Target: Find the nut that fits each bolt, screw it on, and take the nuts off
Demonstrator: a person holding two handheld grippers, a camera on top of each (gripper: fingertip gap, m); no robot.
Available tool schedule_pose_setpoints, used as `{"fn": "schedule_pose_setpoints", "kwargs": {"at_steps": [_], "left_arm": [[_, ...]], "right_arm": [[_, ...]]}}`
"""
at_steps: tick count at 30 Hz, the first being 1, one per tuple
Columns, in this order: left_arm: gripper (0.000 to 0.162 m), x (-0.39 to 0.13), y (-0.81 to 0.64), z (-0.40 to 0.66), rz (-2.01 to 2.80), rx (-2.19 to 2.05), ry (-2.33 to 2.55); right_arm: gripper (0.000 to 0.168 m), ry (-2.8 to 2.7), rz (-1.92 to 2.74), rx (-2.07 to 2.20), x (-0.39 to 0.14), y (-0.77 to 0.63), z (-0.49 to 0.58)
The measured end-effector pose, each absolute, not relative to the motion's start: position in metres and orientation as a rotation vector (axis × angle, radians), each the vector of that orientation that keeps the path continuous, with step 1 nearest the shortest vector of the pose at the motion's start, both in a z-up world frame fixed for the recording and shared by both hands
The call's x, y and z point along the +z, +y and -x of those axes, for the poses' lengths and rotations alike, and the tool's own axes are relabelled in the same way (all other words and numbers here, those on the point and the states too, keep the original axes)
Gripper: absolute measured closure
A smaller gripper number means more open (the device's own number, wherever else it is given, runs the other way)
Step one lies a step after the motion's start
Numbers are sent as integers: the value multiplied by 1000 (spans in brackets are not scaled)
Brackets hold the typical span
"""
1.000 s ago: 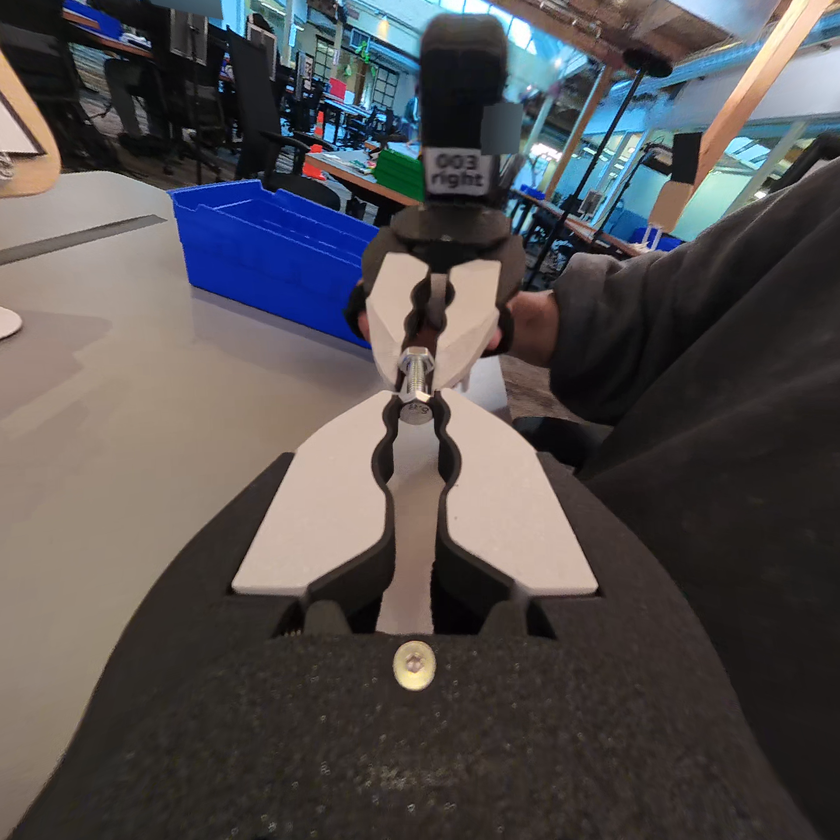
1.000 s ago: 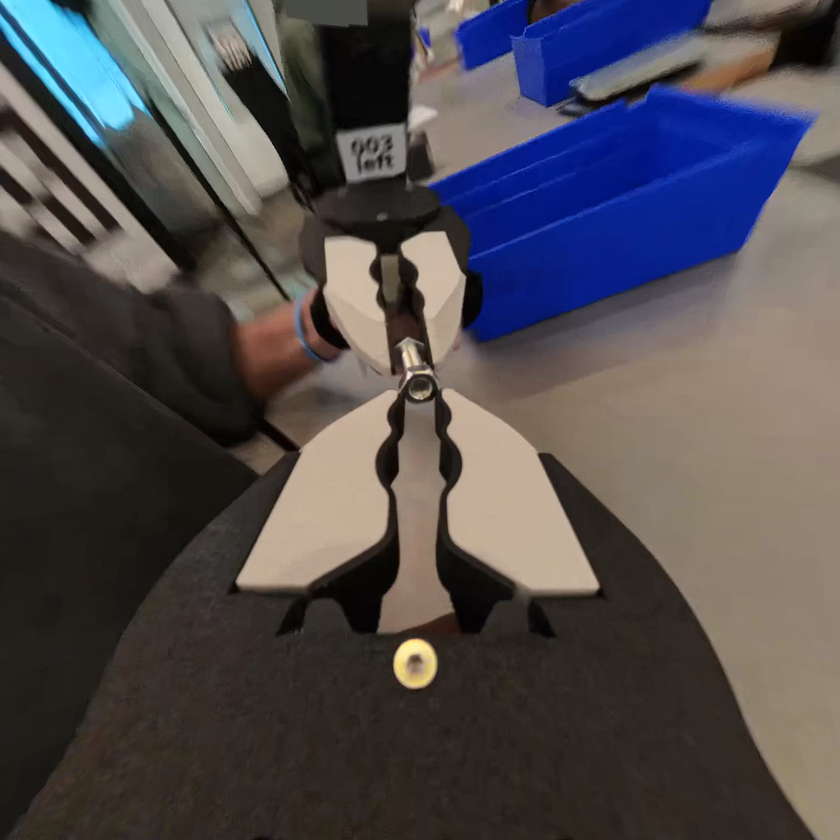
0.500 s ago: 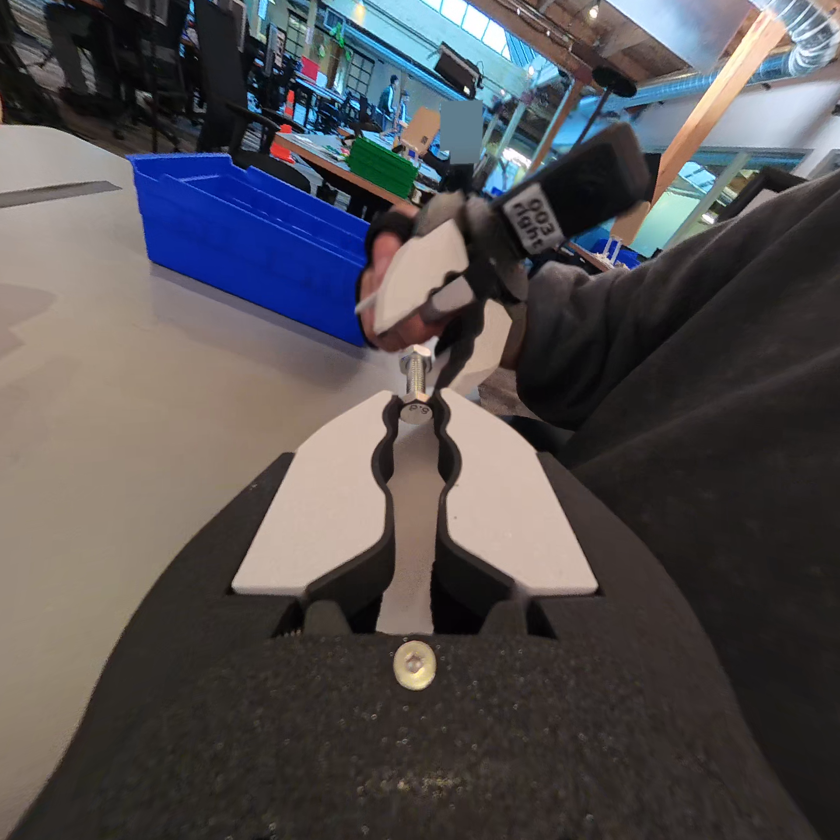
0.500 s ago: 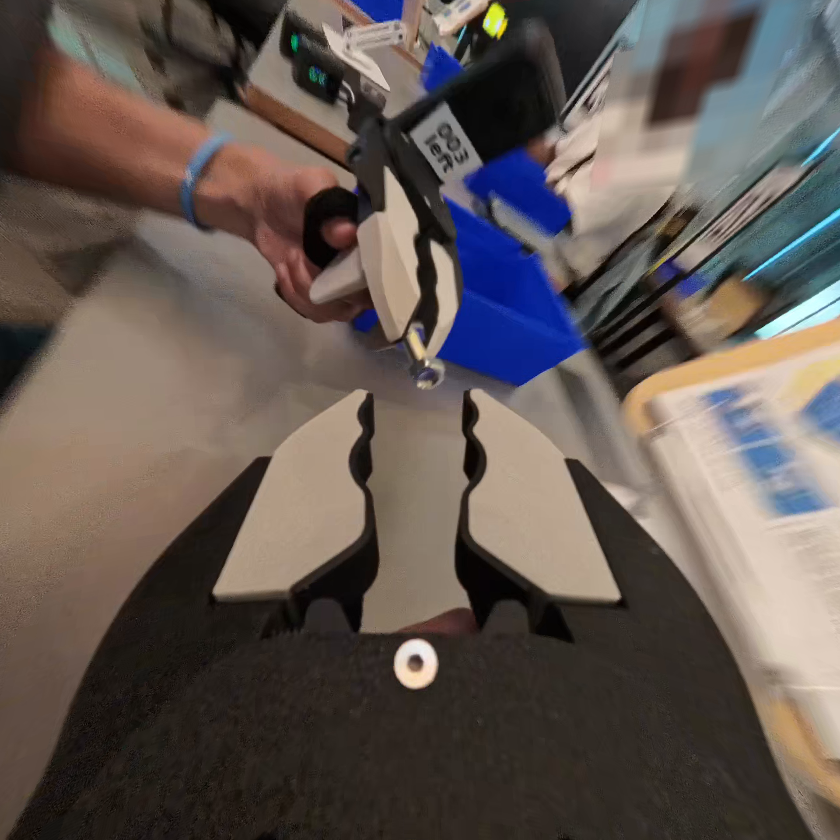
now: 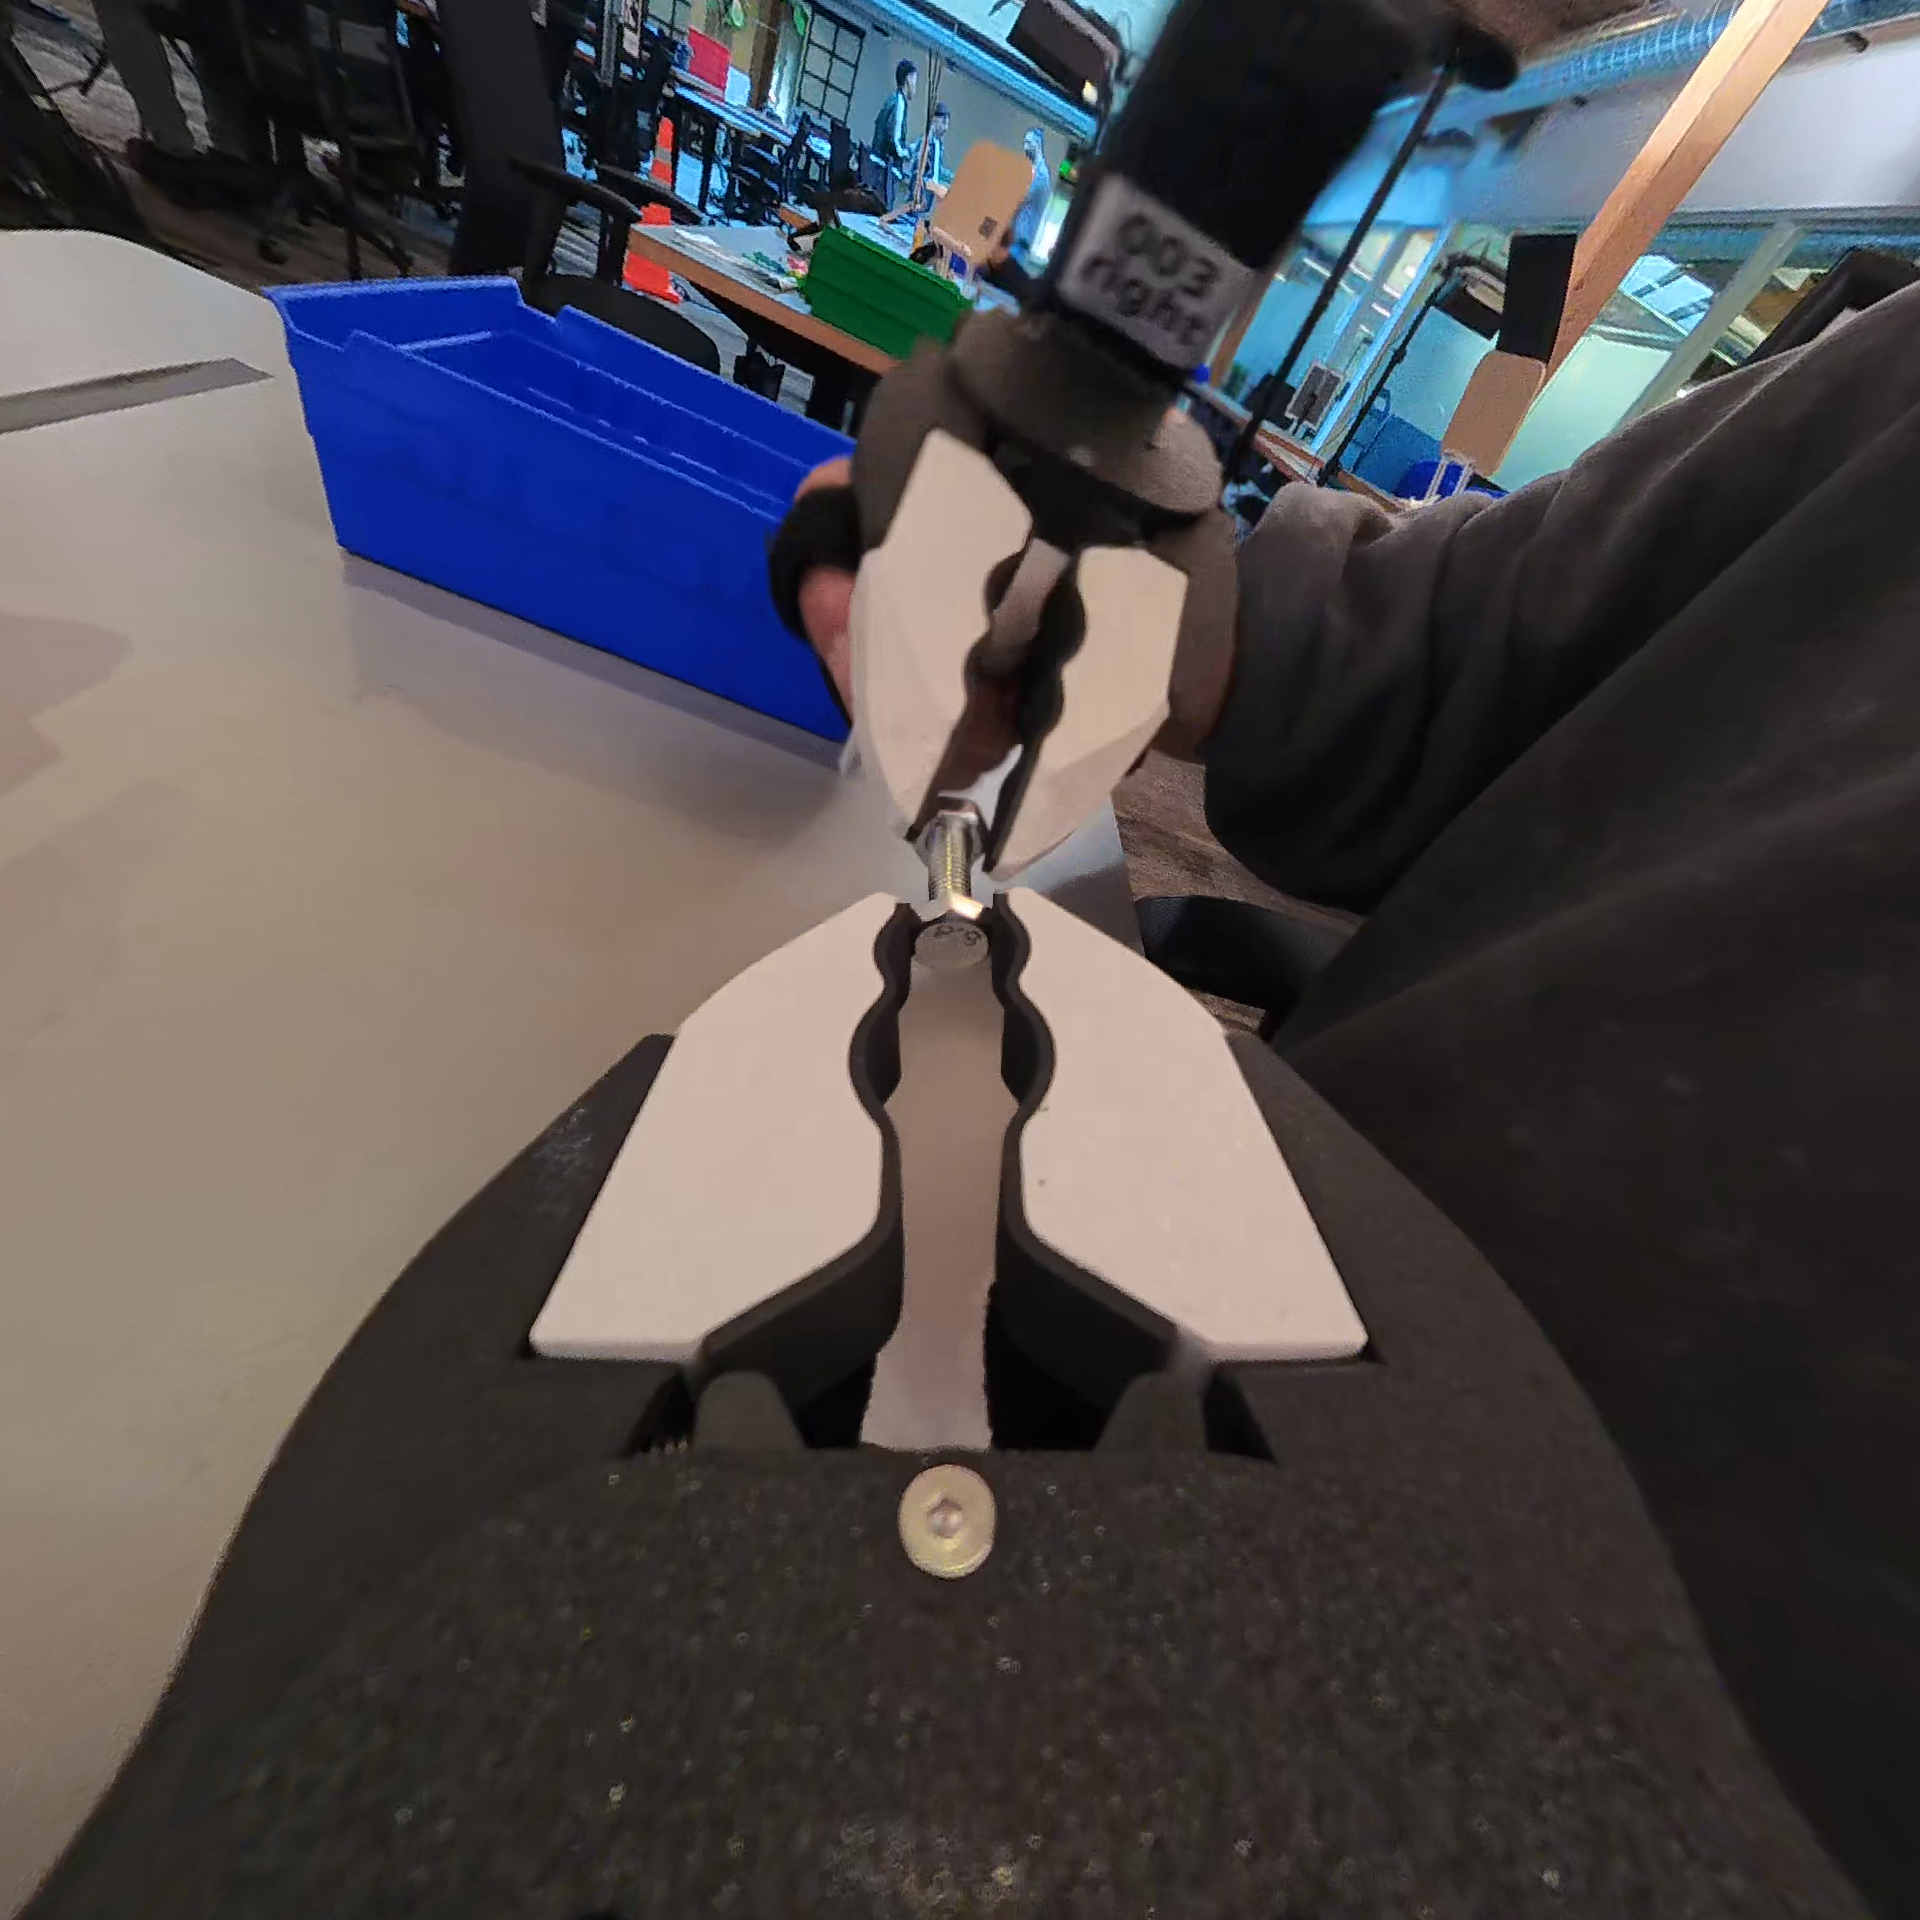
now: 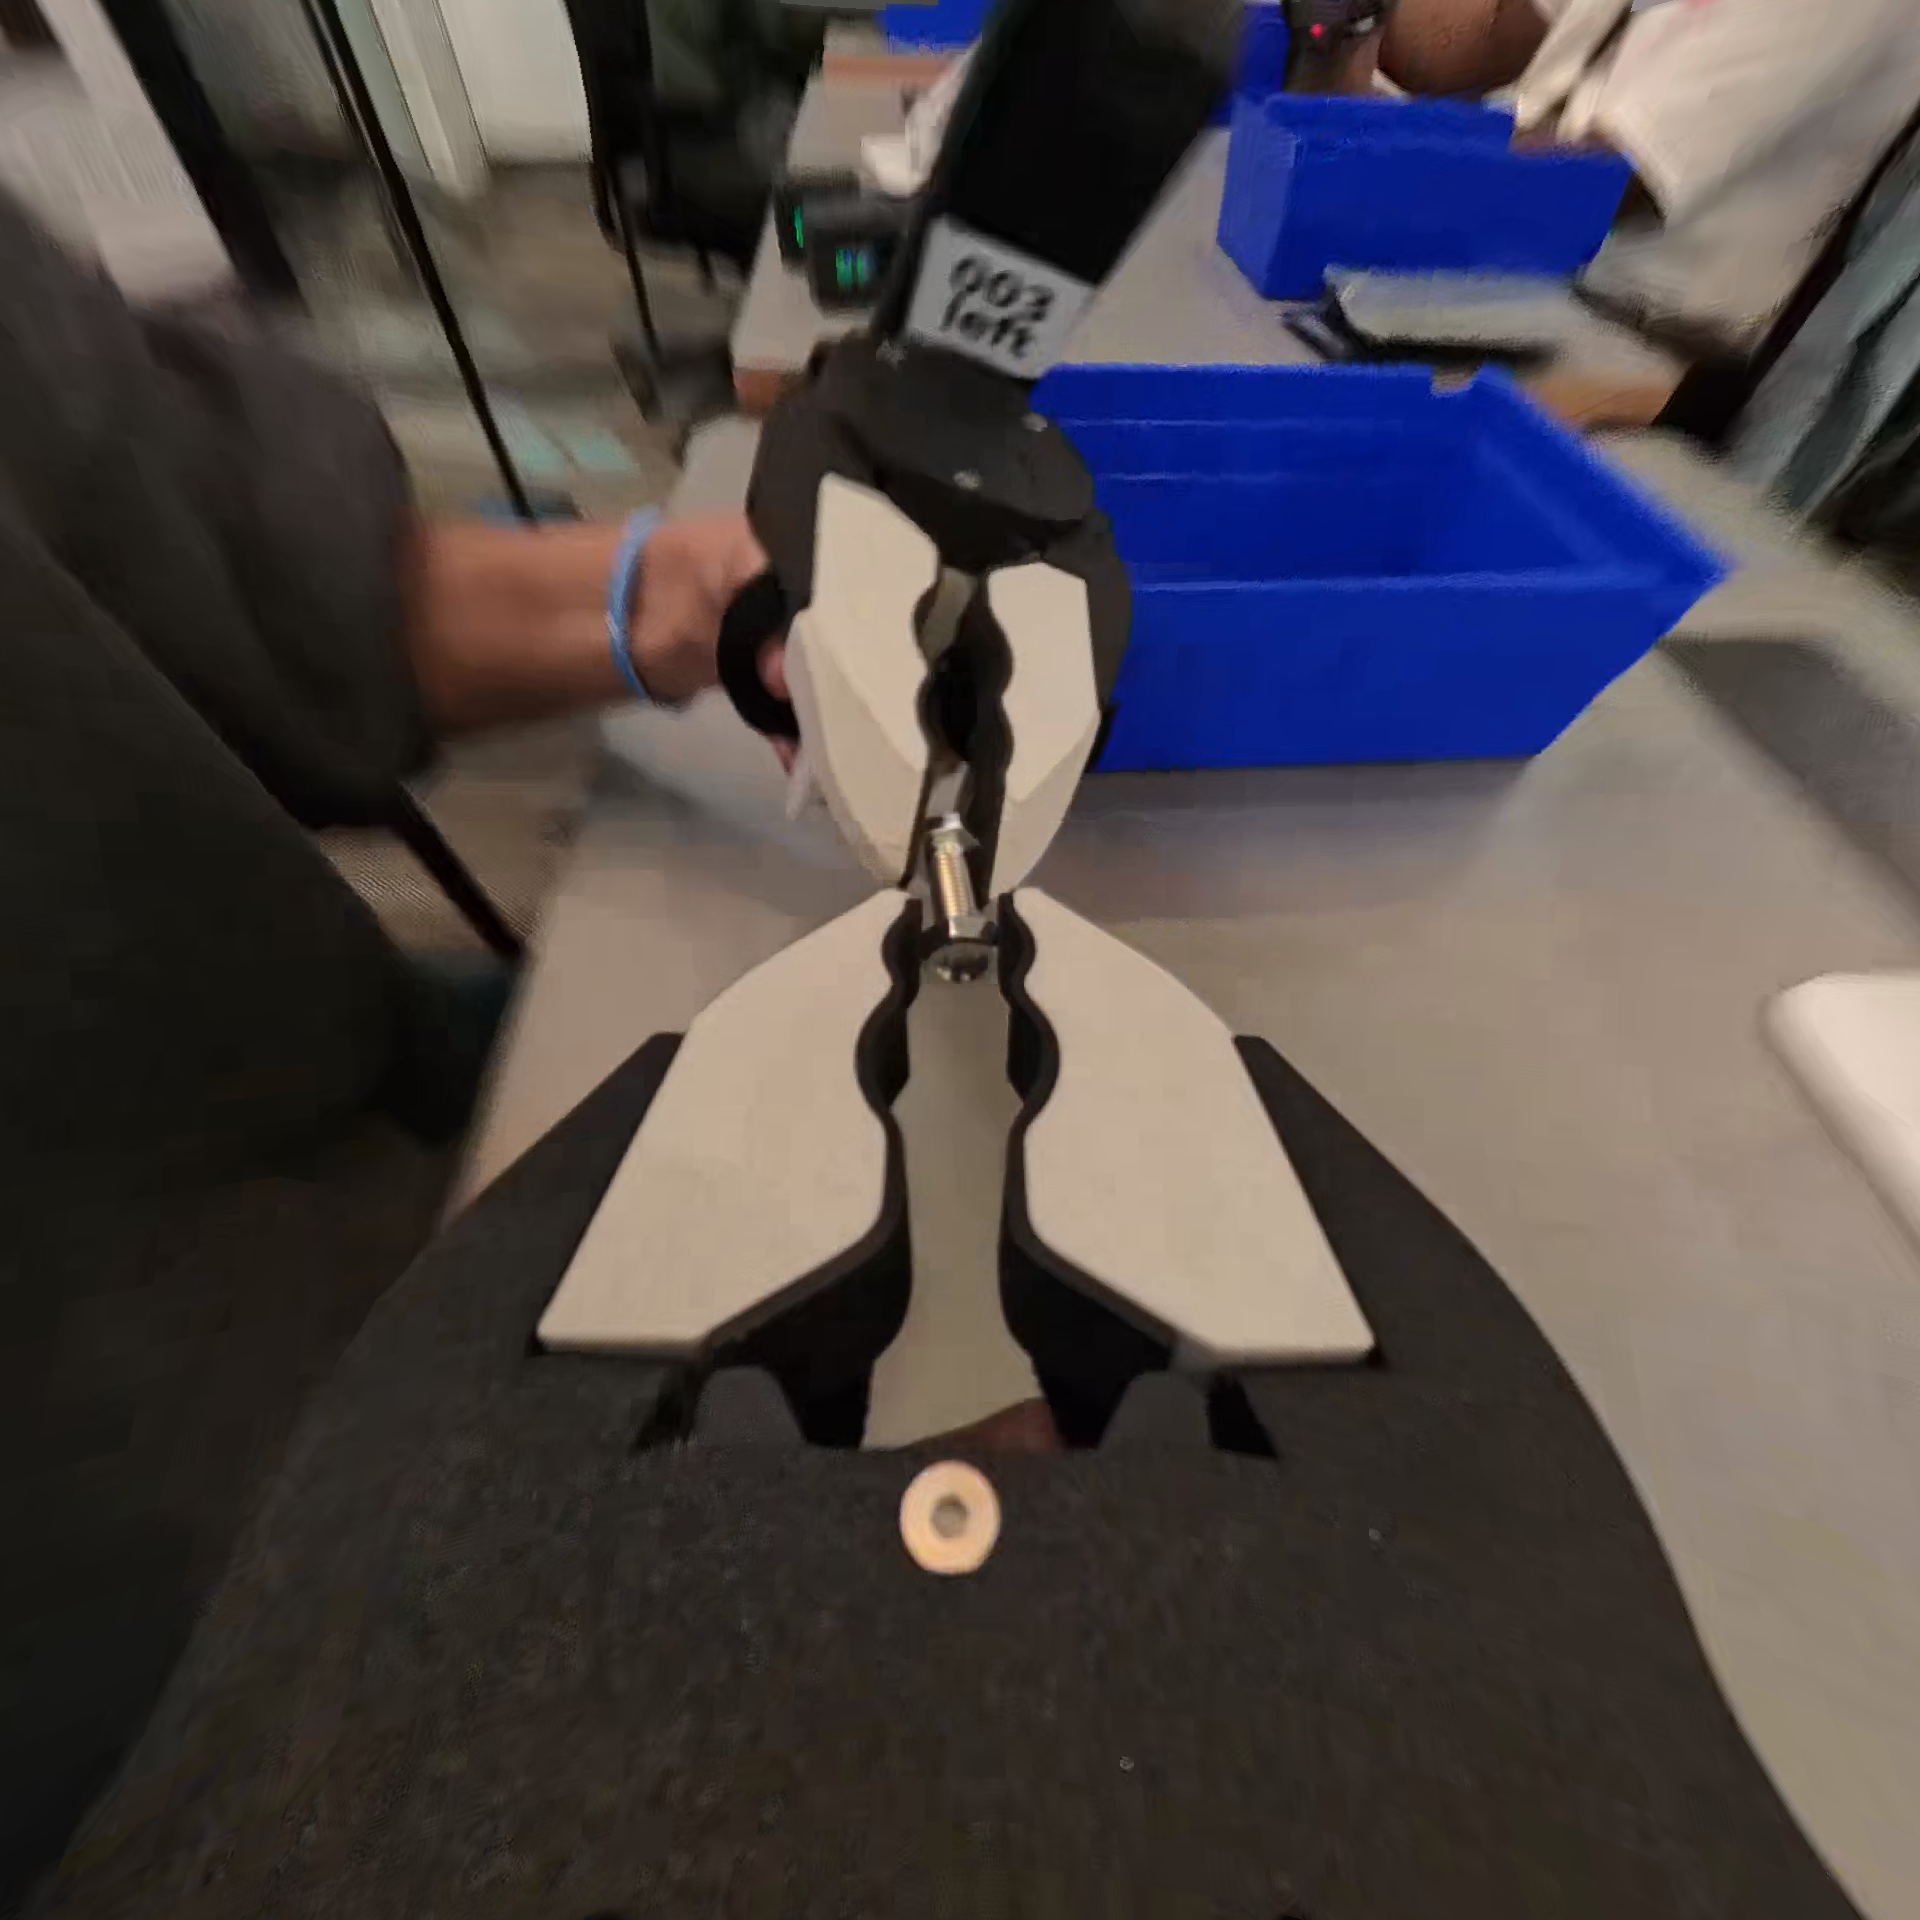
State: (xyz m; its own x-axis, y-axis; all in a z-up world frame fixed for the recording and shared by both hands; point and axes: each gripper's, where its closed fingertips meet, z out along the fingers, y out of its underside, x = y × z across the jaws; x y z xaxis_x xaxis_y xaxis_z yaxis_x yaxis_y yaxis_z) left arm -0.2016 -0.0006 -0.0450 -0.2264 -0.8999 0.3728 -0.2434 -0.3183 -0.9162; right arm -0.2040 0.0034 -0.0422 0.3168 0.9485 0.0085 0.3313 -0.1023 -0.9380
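Having been open and apart, the right gripper (image 6: pixel 956 951) again pinches the nut (image 6: pixel 957 964); left gripper (image 5: pixel 948 940) clamps the bolt (image 5: pixel 950 868).

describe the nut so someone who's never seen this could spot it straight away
Start at the grey table with the blue bin. In front of the bin two hand-held tools meet tip to tip, joined by a short silver bolt. The nut is the small silver hexagon on the bolt's threaded end, pinched in the right tool; the left tool pinches the flat round head.
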Motion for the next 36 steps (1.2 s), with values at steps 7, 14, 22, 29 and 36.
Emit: {"fn": "schedule_pose_setpoints", "kwargs": {"at_steps": [7,14,22,29,36], "left_arm": [[148,-43,1,200,1478,-1563,1367],[148,-39,4,205,1492,-1649,1329],[148,-41,-4,205,1495,-1757,1347],[148,-47,-7,203,1515,-1720,1386],[148,-40,1,205,1489,-1617,1363]], "right_arm": [[168,-254,1819,2043,-34,11,205],[125,-687,1612,1418,-27,6,193],[127,-1505,1055,-314,-44,9,193],[152,-1546,1120,-200,-50,7,198],[152,-857,1865,1200,-47,0,209]]}}
